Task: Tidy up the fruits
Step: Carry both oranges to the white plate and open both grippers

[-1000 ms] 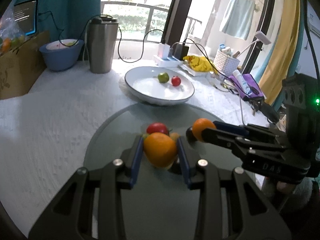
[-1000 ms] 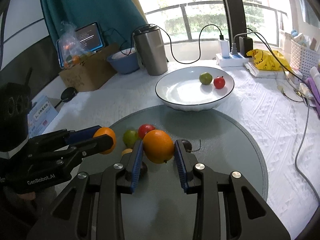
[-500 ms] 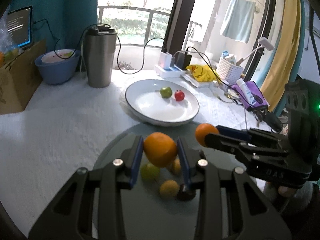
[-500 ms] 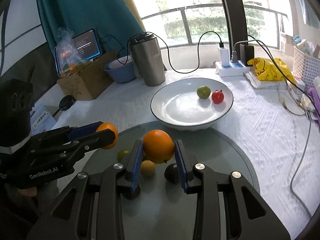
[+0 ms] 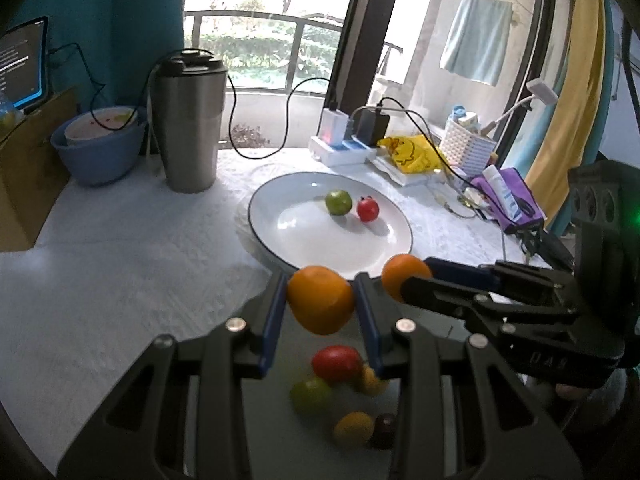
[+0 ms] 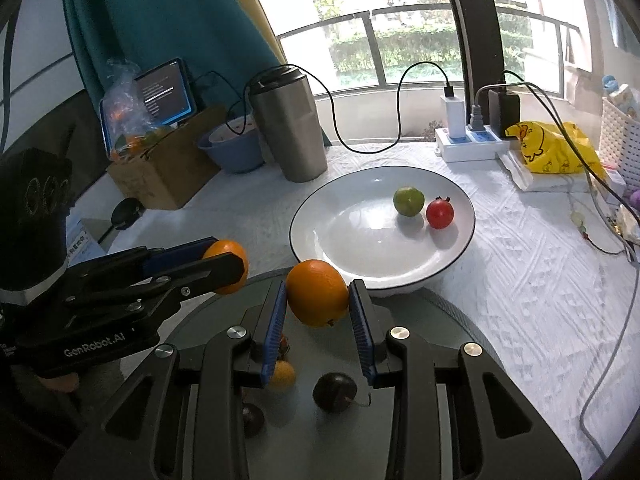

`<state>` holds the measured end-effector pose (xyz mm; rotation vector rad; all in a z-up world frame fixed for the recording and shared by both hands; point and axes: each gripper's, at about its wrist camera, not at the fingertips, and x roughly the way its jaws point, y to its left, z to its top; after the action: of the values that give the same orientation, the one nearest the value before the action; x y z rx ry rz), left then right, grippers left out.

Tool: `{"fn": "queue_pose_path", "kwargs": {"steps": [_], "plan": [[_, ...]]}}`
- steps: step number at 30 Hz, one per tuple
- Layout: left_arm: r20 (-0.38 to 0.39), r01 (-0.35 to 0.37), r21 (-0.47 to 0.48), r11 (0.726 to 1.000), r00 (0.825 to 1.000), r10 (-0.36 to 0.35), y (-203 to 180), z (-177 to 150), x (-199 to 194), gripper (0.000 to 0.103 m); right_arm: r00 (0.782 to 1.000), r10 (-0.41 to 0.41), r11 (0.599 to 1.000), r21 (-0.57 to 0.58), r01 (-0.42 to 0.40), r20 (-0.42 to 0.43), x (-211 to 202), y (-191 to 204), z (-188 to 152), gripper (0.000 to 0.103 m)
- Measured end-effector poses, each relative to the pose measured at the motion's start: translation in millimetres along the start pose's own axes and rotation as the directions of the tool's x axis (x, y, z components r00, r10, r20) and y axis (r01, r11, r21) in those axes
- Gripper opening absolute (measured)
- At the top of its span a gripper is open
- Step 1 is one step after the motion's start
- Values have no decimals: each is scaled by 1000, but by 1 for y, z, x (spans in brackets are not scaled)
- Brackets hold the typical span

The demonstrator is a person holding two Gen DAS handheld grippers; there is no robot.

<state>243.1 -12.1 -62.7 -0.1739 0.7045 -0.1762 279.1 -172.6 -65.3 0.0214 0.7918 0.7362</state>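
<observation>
My left gripper is shut on an orange, held in the air just short of the white plate. My right gripper is shut on a second orange, also lifted at the plate's near rim. Each gripper shows in the other's view, the right one and the left one. The plate holds a green fruit and a small red fruit. Below lie a red fruit, a green one, a yellow one and dark ones on the grey round mat.
A steel tumbler with a cable and a blue bowl stand behind the plate at the left. A cardboard box with a tablet is far left. A power strip, yellow bag and white basket line the back right.
Both grippers have risen off the mat with their oranges and moved forward towards the plate. The loose fruits on the mat have dropped lower in both views.
</observation>
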Motion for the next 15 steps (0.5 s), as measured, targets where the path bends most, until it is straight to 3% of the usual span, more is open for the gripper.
{"fn": "queue_pose_path", "kwargs": {"steps": [15], "plan": [[-17,3,-17,1000,1000,-3,11,17,33,36,1000,14,1000,-10,-14,-22,33,-11,15,34]]}}
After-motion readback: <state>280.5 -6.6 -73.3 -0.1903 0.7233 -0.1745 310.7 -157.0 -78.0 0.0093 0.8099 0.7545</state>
